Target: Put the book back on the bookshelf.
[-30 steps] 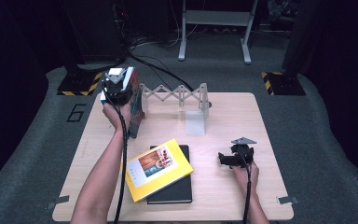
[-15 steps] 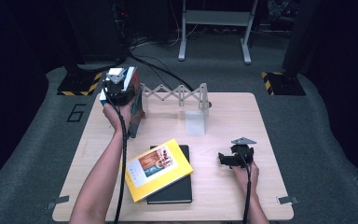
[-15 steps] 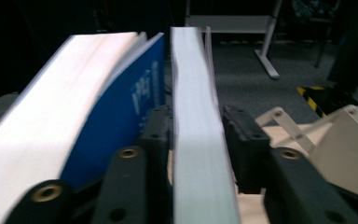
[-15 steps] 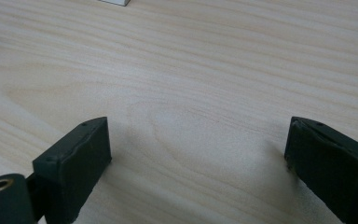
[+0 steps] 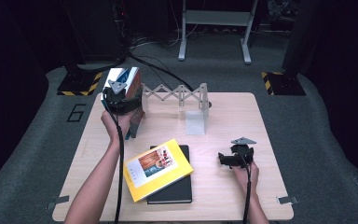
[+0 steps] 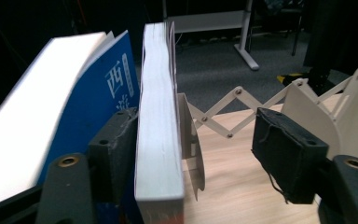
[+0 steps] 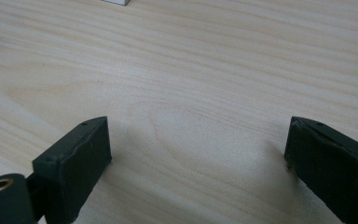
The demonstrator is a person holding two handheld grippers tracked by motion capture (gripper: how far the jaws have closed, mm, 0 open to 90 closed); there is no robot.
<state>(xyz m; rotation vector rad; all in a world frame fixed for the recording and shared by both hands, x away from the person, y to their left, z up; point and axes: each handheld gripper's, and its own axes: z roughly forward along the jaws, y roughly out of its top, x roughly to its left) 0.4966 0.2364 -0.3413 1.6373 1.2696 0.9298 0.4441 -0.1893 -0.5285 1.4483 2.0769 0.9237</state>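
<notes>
Left gripper point(image 5: 121, 103) hiding book point(image 5: 129, 81) bottoms

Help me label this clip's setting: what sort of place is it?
Probably a lab or recording studio, not a home: a lone wooden table on grey carpet in a darkened room, hazard-striped stand bases on the floor, and a metal frame behind.

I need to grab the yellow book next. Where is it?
In the high view the yellow book lies tilted on a black book at the near middle of the table, between the person's two forearms.
</notes>
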